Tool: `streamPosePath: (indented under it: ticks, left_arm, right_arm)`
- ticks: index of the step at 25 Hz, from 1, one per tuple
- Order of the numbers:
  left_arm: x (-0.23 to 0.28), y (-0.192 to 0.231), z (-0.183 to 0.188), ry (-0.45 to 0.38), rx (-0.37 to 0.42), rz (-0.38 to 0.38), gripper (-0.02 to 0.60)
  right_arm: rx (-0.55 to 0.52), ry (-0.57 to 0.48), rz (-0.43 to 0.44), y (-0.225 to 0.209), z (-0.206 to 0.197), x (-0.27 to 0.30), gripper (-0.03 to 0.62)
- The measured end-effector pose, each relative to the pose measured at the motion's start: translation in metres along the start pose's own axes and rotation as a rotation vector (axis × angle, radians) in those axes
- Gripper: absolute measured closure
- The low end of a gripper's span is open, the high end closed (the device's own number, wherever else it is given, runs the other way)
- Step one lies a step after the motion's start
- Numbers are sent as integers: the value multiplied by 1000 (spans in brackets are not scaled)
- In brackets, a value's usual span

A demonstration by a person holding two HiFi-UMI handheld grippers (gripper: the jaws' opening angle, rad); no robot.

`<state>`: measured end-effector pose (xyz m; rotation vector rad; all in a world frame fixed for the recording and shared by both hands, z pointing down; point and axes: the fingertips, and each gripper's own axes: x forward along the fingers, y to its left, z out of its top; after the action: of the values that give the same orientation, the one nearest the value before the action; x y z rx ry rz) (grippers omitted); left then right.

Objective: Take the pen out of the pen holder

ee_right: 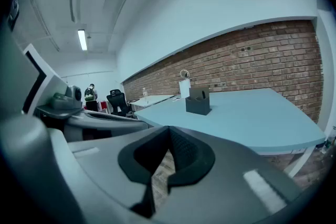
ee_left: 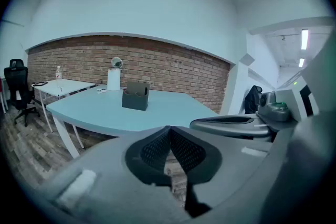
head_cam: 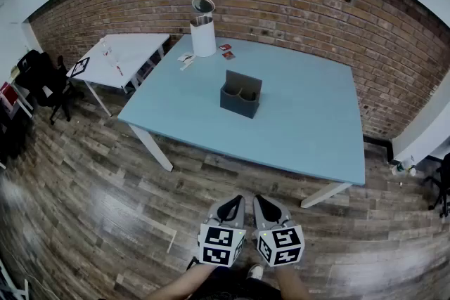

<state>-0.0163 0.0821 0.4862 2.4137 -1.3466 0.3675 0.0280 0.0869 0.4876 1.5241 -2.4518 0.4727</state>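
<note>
A dark grey pen holder (head_cam: 241,95) stands near the middle of the light blue table (head_cam: 302,130). It also shows far ahead in the left gripper view (ee_left: 136,97) and the right gripper view (ee_right: 198,101). A dark pen (ee_left: 145,91) sticks slightly out of its right compartment. Both grippers hang side by side over the wooden floor, well short of the table's near edge. My left gripper (head_cam: 239,199) (ee_left: 169,129) is shut with nothing in it. Beside it, my right gripper (head_cam: 258,199) (ee_right: 169,129) is likewise shut and holds nothing.
A white cylinder with a round mirror (head_cam: 203,28) stands at the table's far edge, with small cards (head_cam: 186,58) and red items (head_cam: 226,49) nearby. A white side table (head_cam: 123,54) and a black office chair (head_cam: 41,77) are at the left. Brick wall (head_cam: 316,3) behind.
</note>
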Motion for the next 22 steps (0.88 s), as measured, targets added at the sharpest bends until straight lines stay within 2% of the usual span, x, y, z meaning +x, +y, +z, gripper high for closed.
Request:
streamPosePath:
  ticks: [11, 22]
  left_arm:
    - [-1, 44, 5, 4, 6, -55, 583]
    - [21, 61, 13, 2, 16, -77, 583]
  right_arm:
    - [11, -3, -54, 22, 10, 38, 589]
    - [7, 6, -67, 14, 16, 67, 589]
